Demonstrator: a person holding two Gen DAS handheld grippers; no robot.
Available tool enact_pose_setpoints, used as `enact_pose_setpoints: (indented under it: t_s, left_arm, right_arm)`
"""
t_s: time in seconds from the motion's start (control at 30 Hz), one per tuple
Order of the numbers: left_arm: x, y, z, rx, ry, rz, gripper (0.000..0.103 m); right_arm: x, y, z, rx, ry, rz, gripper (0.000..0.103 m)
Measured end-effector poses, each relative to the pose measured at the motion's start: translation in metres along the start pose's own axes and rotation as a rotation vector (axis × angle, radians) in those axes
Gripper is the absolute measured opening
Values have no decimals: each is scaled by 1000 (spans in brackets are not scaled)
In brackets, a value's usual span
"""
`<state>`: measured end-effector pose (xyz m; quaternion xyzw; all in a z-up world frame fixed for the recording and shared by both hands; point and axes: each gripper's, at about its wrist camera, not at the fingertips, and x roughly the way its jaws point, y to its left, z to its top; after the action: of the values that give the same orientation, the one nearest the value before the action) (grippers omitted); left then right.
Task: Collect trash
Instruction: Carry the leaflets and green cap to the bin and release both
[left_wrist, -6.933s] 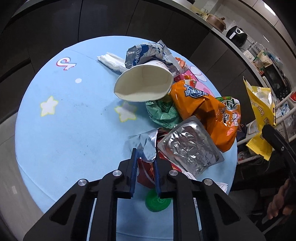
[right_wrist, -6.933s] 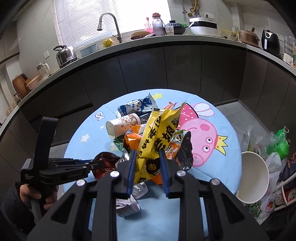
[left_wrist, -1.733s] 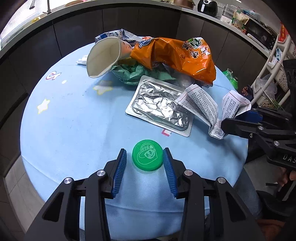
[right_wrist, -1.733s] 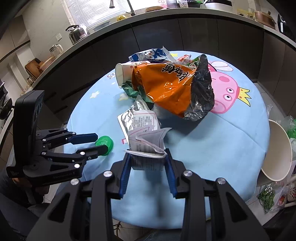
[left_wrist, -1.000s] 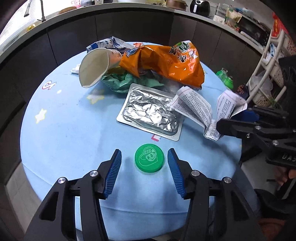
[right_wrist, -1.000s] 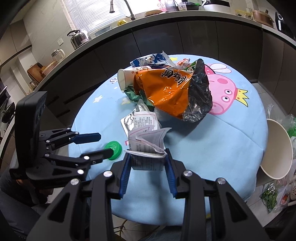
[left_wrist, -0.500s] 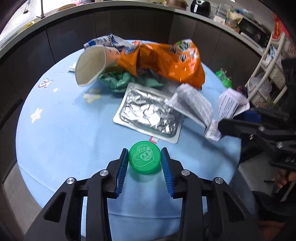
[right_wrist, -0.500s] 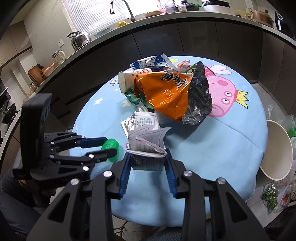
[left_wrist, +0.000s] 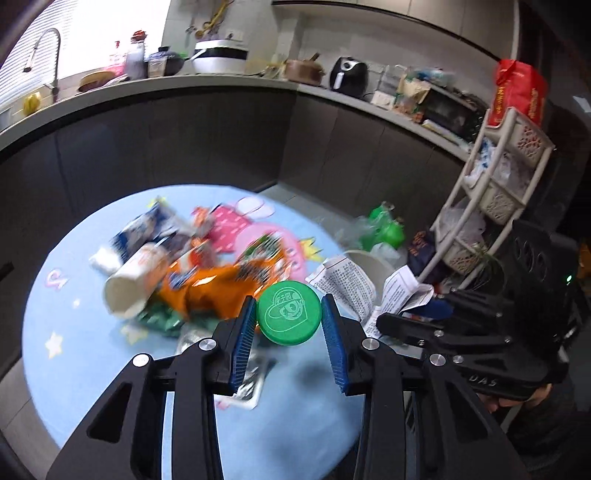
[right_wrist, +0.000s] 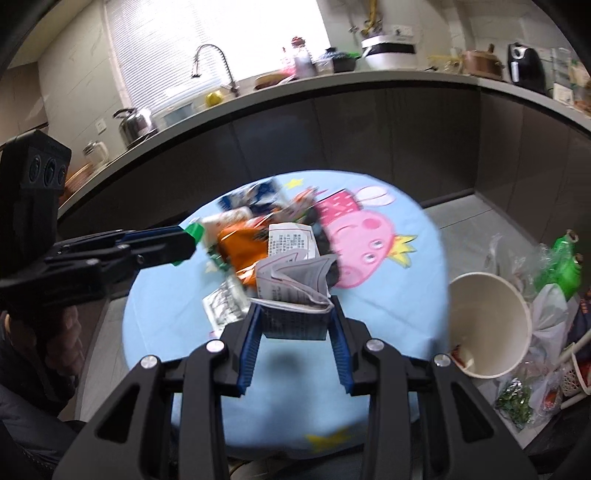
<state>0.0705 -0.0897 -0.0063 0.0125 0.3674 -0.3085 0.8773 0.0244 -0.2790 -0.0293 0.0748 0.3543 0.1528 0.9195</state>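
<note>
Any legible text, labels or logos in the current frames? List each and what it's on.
"DAS": right gripper body; the rest is cut off.
Green cap: cartoon face with characters above, too small to read.
Folded leaflet: dense print, too small.
Snack wrappers: blurred.
Red bag on the shelf rack: yellow lettering, unreadable.

"das" stands on the right gripper (left_wrist: 436, 317); other print is unreadable

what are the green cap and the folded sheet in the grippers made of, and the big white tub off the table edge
Green cap: probably moulded plastic, smooth, with a raised cartoon emblem on top. Folded sheet: thin printed paper, sharply creased, dense with small text. White tub: likely coated paperboard with a rolled rim and matte inside, though plastic cannot be ruled out.
</note>
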Motion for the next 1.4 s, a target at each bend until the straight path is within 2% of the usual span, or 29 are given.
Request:
enact_pose_setpoints:
  t_s: [0.17, 0.3, 0.47, 0.67, 1.03, 1.4]
  left_arm:
    - [20, -32, 32, 38, -19, -92, 34]
    - [47, -57, 51, 31, 5, -182, 34]
    - [95, -81, 65, 26, 78, -260, 34]
    - [164, -100, 73, -24, 206, -342, 34]
    - [274, -116, 62, -27, 376, -304, 34]
    - [318, -141, 57, 42, 437, -262, 34]
  right_arm:
    - [-23, -45, 3, 74, -53, -106, 36]
    - [-31, -81, -2, 130, -66, -180, 36]
    - [-31, -127, -18, 200, -54, -276, 36]
    - [-20, -179, -41, 291, -21, -314, 36]
    - [42, -240, -73, 376, 93, -315, 36]
    - [82, -264, -88, 380, 175, -305, 37]
